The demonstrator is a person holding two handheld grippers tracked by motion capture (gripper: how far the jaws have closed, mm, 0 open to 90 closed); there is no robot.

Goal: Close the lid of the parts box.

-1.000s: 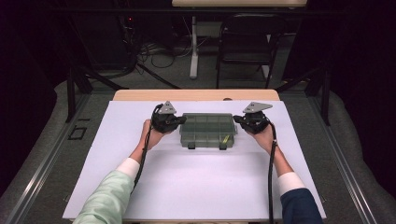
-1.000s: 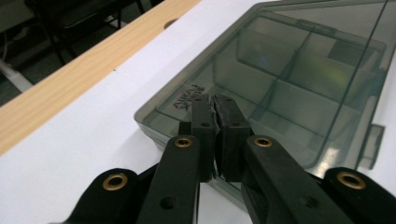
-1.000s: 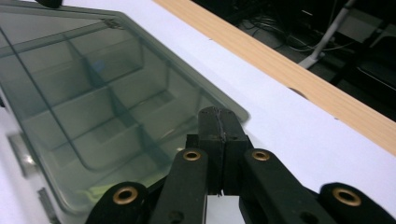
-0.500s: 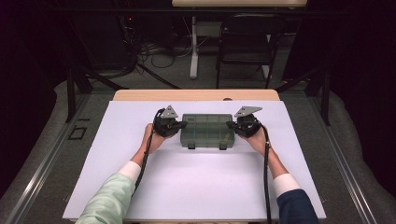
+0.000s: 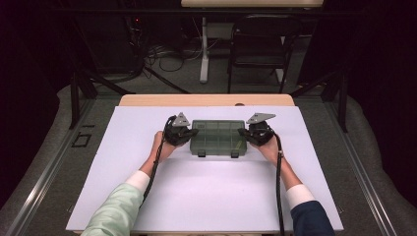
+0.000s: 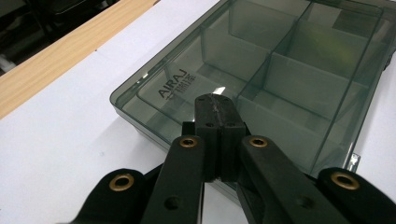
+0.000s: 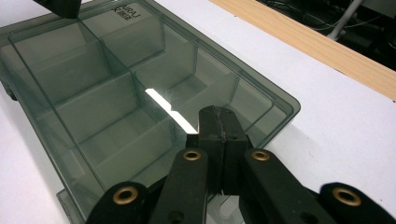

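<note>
One smoked-plastic compartment box (image 5: pixel 218 138) mid-table on the white sheet (image 5: pixel 206 196), long axis left-to-right, latches toward the person, left gripper (image 5: pixel 189 133) and right gripper (image 5: pixel 244 132) at its ends, jaws pressed together, right ones just easing apart, nothing between.

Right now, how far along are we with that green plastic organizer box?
Done: the organizer box lies flat on the white table, lid shut. In hand: the left claw and right claw, both shut with nothing between the jaws, sit over its two short ends. Left: the latches on the near edge look unopened.
</note>
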